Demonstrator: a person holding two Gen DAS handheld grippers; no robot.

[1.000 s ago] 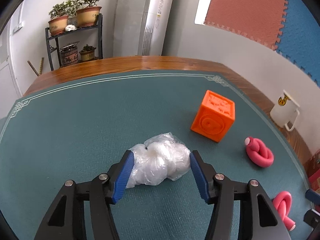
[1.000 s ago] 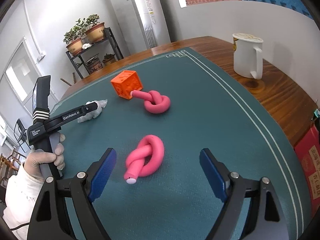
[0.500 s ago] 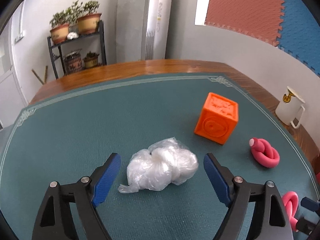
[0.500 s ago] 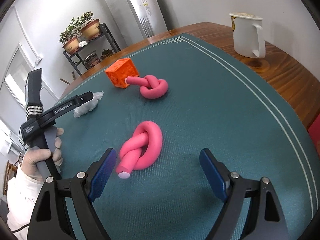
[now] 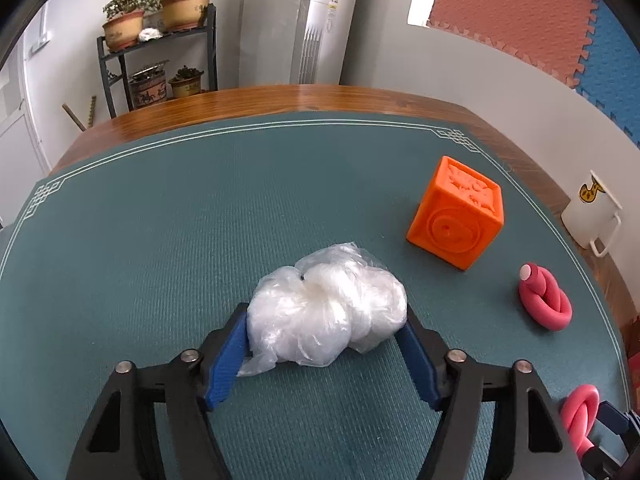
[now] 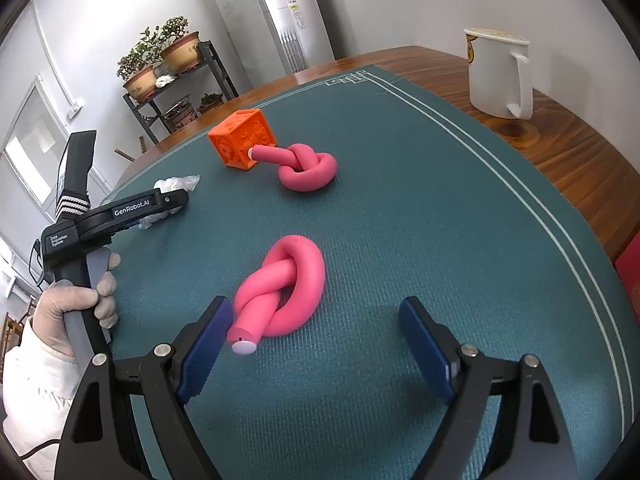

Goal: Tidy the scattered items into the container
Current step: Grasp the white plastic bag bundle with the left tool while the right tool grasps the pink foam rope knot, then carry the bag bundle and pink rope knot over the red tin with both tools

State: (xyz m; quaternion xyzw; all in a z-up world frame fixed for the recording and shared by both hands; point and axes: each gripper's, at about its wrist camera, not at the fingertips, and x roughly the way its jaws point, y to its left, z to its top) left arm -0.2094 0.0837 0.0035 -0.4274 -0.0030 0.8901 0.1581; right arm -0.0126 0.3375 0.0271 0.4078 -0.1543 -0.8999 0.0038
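Your left gripper (image 5: pixel 326 326) sits low over the mat, its blue pads (image 5: pixel 228 356) pressed against both sides of what it holds. Your gloved left hand (image 6: pixel 74 300) wraps its upright handle. Your right gripper (image 6: pixel 316 324) hovers low with its jaws spread wide, gripping nothing.

Left gripper (image 5: pixel 326 330) pads largely masked by crumpled plastic bag (image 5: pixel 326 314); contact not clear. Near pink foam knot (image 5: pixel 580 414), at 4 o'clock in left wrist view, half hidden behind gripper frame. In right wrist view, bag (image 6: pixel 172 192) mostly behind left gripper (image 6: pixel 160 206); red object (image 6: pixel 628 268) cut off at 3 o'clock.
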